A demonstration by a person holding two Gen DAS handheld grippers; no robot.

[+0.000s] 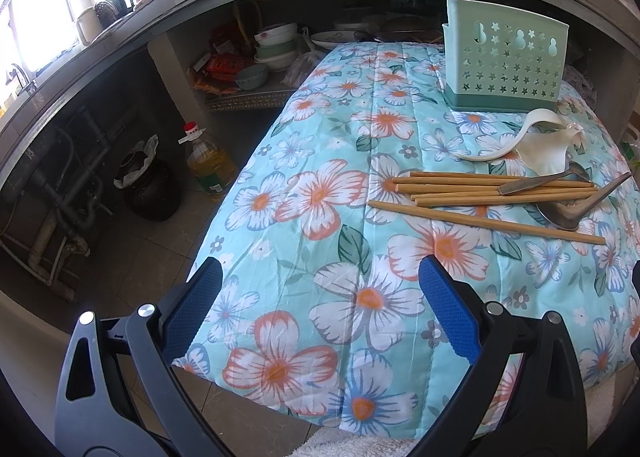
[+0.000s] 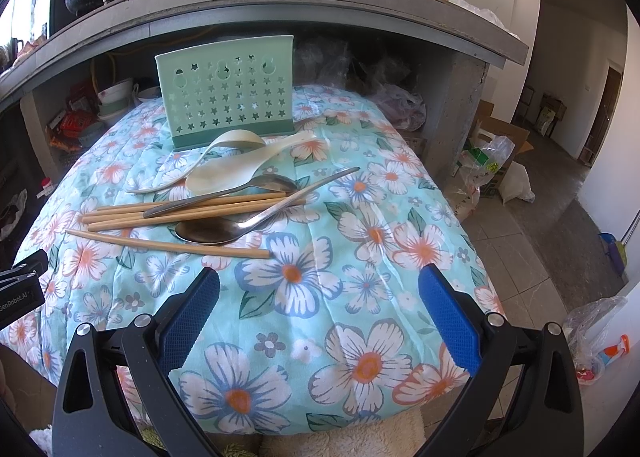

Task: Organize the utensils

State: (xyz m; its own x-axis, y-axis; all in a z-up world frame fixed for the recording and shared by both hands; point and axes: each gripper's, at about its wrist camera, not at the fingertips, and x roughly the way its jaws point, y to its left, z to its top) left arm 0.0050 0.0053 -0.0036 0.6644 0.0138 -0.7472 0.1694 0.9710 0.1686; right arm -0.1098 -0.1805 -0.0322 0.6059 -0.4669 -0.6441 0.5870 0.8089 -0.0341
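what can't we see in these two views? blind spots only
- Holder inside: both views, hidden by its own front wall.
- Chopstick count: both views, metal spoons overlap the bundle.
- Lower white spoon bowl: left wrist, partly behind the curved one.
- Left gripper fingers: right wrist, cut by left edge.

The quilt point(image 2: 360, 185) is pale turquoise with white, orange and blue flowers. The holder point(image 2: 226, 91) is mint green, pierced with stars. Chopsticks point(image 2: 192, 209) are tan; gripper pads point(image 2: 448, 313) blue.

holder point(image 2: 226, 91) interior unseen, steel spoon point(image 2: 208, 232) covering part of chopsticks point(image 2: 192, 209)
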